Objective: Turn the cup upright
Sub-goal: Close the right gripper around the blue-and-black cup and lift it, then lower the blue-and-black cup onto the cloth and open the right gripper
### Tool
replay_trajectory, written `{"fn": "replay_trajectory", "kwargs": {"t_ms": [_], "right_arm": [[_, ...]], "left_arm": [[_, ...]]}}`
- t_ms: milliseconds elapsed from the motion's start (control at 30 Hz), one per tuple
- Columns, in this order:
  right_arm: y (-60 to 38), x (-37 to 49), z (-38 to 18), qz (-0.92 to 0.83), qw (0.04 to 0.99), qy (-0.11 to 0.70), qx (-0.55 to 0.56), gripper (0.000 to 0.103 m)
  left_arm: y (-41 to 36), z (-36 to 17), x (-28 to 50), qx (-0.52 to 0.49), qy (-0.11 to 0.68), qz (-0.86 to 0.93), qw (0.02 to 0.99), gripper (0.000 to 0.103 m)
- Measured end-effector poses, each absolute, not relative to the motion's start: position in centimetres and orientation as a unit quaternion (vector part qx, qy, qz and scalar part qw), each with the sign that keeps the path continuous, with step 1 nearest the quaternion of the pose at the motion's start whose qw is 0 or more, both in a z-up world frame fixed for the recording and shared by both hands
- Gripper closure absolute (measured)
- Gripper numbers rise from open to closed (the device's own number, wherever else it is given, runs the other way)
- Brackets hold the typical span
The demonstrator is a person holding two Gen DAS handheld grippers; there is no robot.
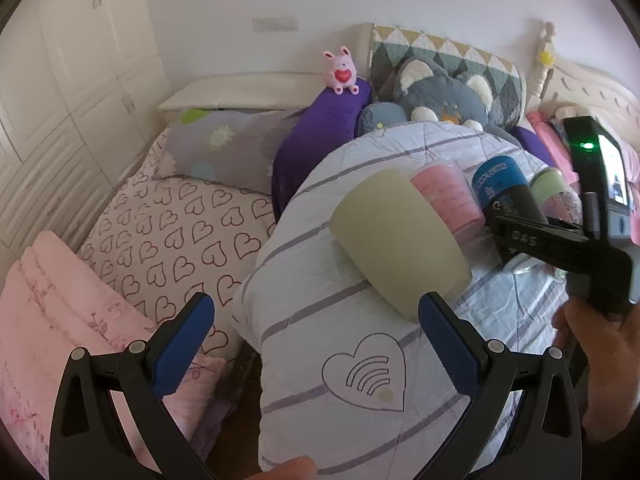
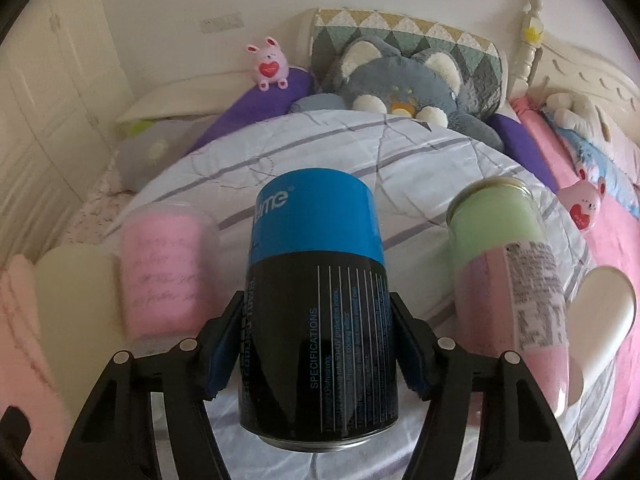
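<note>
My right gripper [image 2: 318, 344] is shut on a blue-and-black cup [image 2: 318, 300] and holds it tilted above the striped quilt [image 2: 400, 148]; the same cup shows in the left wrist view [image 1: 502, 184]. A pink cup [image 2: 164, 268] and a cream cup [image 2: 74, 312] stand mouth-down to its left, a green-and-pink cup [image 2: 508, 264] to its right. My left gripper [image 1: 316, 320] is open and empty, just short of the cream cup [image 1: 396, 240], with the pink cup [image 1: 446, 196] behind it.
A white cup [image 2: 600, 320] lies at the far right. A grey plush cat [image 2: 404, 84], a purple pillow [image 1: 316, 136] and pink bunny toys [image 1: 342, 70] sit at the bed's head. A heart-print sheet [image 1: 176, 232] and pink blanket [image 1: 60, 320] lie to the left.
</note>
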State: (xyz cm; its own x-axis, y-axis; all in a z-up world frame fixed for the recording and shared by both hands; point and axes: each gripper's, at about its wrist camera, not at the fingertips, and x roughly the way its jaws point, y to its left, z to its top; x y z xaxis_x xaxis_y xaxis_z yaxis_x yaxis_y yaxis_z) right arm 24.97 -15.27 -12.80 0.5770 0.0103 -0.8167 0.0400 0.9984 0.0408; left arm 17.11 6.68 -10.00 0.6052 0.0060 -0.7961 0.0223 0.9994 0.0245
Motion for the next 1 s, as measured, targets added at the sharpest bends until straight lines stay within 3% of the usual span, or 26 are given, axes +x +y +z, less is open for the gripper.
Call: {"fn": "replay_trajectory", "kwargs": {"t_ms": [400,733,800,867,1000], "right_arm": [[-15.9,13.7,-7.3,0.060,0.902,0.425,0.046,0.035],[-16.8,8.6,-14.7,0.055,0.872,0.484,0.050,0.035],[-17.1,8.6,-14.9,0.060,0.872,0.483,0.059,0.034],[-17.3,8.2,-14.2,0.069,0.874,0.476,0.064,0.020],[-18.2,5.9,-10.3,0.082,0.897,0.428,0.076,0.020]], "left_arm": [[6.7,-7.4,11.1,0.018,0.426,0.003,0.904,0.000],[5.7,-7.5,4.5,0.031,0.439,0.011,0.898,0.000],[5.4,-7.2,3.6,0.035,0.438,0.014,0.898,0.000],[5.2,-6.8,2.7,0.038,0.434,0.017,0.900,0.000],[4.7,-6.0,1.5,0.034,0.428,0.018,0.903,0.000]]}}
